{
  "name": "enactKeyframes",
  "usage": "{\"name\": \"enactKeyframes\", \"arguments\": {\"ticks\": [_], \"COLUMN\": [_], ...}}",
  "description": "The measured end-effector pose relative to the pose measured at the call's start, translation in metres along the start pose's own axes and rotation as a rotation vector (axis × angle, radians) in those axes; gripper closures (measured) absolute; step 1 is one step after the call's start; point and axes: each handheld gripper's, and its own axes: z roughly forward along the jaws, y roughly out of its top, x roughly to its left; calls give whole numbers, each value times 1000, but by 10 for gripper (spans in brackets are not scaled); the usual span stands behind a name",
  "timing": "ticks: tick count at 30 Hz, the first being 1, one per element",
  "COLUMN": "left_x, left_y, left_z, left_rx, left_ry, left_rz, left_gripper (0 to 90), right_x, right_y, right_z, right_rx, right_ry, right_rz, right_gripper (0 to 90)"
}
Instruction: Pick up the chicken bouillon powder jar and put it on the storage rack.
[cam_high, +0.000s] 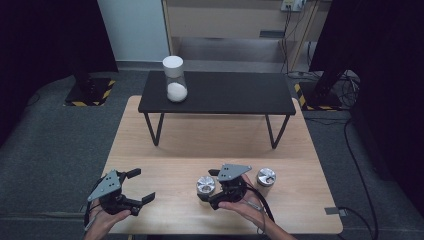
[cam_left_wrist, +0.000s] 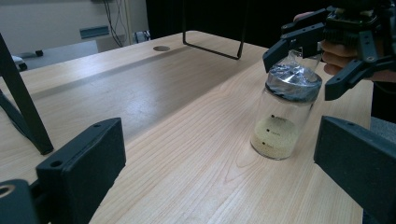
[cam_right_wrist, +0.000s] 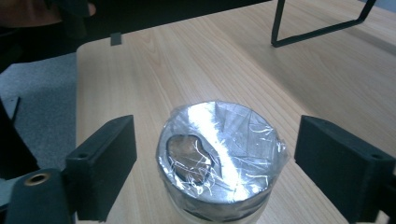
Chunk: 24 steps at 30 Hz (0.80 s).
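A small glass jar (cam_high: 205, 185) with a crinkled silver lid stands on the wooden table (cam_high: 200, 140) near its front edge. My right gripper (cam_high: 210, 188) straddles the lid, one jaw on each side. In the right gripper view the lid (cam_right_wrist: 219, 154) sits between the black pads (cam_right_wrist: 109, 154) with a gap on both sides, so the right gripper (cam_right_wrist: 215, 144) is open. In the left gripper view the jar (cam_left_wrist: 285, 116) holds pale grain at its bottom, and the right gripper (cam_left_wrist: 303, 70) brackets its lid. My left gripper (cam_high: 142, 185) rests open at the front left, holding nothing.
A second silver-lidded jar (cam_high: 266, 177) stands just right of the right hand. A low black bench (cam_high: 220, 92) on thin legs crosses the back of the table and carries a tall jar (cam_high: 175, 79) with a white lid and white contents.
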Motion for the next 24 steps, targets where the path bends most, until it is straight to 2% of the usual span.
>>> {"name": "enactKeyframes", "arguments": {"ticks": [7,13,18,24], "left_x": [0,0,0,0], "left_y": [0,0,1,1], "left_z": [0,0,0,0], "left_rx": [1,2,3,3], "left_ry": [-1,-1,-2,-2], "left_rz": [3,4,5,5], "left_gripper": [11,12,13,12], "right_x": [0,-1,-6,-5], "right_y": [-1,-4,-9,-8], "right_z": [6,11,12,11], "right_rx": [4,4,-15,-13], "right_ry": [1,0,22,18], "right_rz": [-1,-20,-4,-24], "right_gripper": [193,276,339,347]}}
